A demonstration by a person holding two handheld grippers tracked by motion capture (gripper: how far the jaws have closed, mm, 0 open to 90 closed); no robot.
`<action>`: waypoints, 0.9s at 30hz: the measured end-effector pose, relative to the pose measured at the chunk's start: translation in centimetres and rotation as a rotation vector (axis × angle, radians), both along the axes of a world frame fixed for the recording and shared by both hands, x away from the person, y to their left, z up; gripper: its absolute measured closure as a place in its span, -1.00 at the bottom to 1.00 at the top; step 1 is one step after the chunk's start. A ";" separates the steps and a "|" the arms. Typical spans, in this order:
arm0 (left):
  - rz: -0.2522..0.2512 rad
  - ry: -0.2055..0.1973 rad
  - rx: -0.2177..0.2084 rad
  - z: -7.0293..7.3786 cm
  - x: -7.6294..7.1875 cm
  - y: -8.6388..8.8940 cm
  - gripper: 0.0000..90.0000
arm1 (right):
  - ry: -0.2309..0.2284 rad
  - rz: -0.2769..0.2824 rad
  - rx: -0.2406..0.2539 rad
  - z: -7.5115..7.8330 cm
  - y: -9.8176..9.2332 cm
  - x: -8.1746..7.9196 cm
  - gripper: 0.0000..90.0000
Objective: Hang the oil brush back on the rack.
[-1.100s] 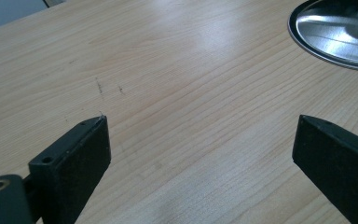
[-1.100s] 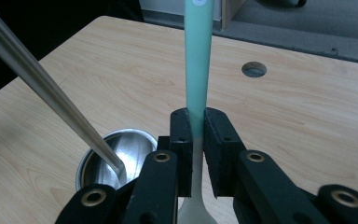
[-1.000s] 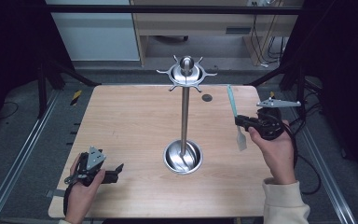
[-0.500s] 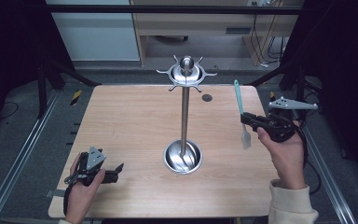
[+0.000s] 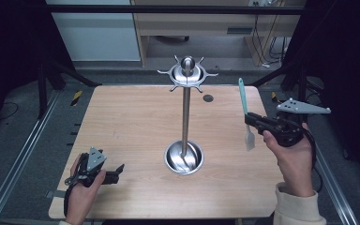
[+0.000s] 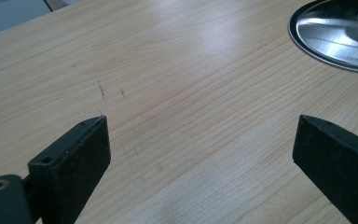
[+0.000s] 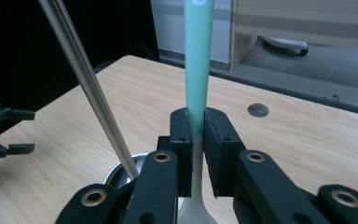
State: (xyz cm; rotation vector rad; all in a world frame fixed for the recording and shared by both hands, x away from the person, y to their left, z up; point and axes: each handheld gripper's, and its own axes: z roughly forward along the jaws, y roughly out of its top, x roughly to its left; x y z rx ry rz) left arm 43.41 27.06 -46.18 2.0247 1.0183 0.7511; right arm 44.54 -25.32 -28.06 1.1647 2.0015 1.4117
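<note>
Right gripper (image 7: pixel 195 154) view: jaws clamped on the spatula (image 7: pixel 198 60) where the teal handle meets the white blade, handle up. Behind it, the stand's pole (image 7: pixel 91 93) rising from its dish. High view adds: spatula held above the table's (image 5: pixel 122 122) right side, well apart from the hook ring (image 5: pixel 187 74). Left gripper (image 5: pixel 115 171) rests near-left, jaws apart, nothing between them.
</note>
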 end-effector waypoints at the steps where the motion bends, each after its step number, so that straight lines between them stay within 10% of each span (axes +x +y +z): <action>1: 0.001 0.000 0.001 0.0 0.0 0.0 -0.92 | -0.003 0.002 0.004 0.1 -0.1 -0.1 0.83; 27: -0.002 0.002 0.001 0.0 0.0 -0.1 -0.92 | -0.054 0.074 0.009 1.7 1.5 -2.1 0.83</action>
